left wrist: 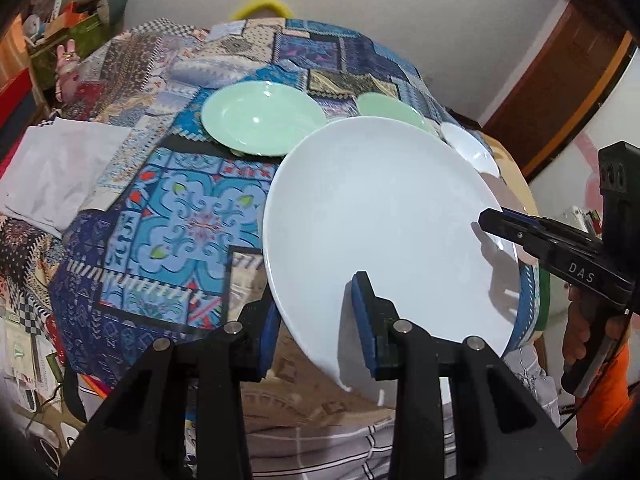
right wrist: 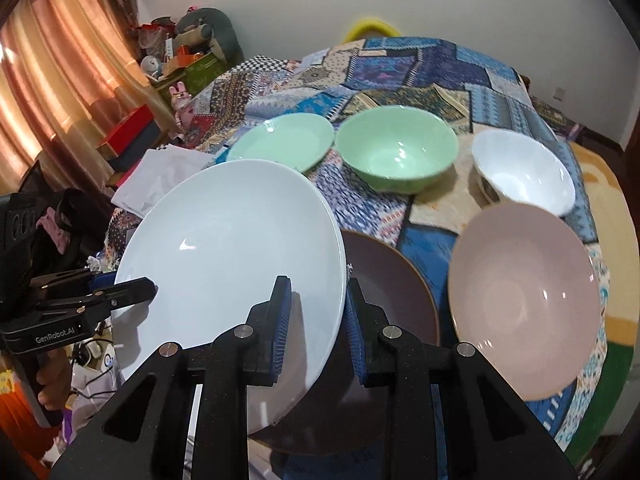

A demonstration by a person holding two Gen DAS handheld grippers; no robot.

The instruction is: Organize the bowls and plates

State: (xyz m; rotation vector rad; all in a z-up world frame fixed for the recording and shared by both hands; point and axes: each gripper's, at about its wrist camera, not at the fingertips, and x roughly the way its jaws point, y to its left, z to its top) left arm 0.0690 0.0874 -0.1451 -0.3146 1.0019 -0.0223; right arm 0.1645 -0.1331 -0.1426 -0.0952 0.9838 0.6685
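Observation:
A large white plate [left wrist: 380,216] is held tilted above the table, also in the right wrist view [right wrist: 232,248]. My left gripper [left wrist: 316,320] has its jaws on either side of the plate's rim, one pad above and one below. My right gripper [right wrist: 316,320] straddles the opposite rim the same way and shows from the side in the left wrist view [left wrist: 504,224]. Under the plate lies a dark brown plate [right wrist: 388,284]. On the cloth stand a green plate [right wrist: 284,140], a green bowl [right wrist: 396,148], a white bowl [right wrist: 524,172] and a pink bowl [right wrist: 524,296].
The table wears a blue patchwork cloth [left wrist: 180,216]. A white folded paper [left wrist: 56,168] lies at its left edge. Boxes and soft toys [right wrist: 180,52] crowd a shelf by the curtain. A yellow chair back [right wrist: 372,26] stands behind the table.

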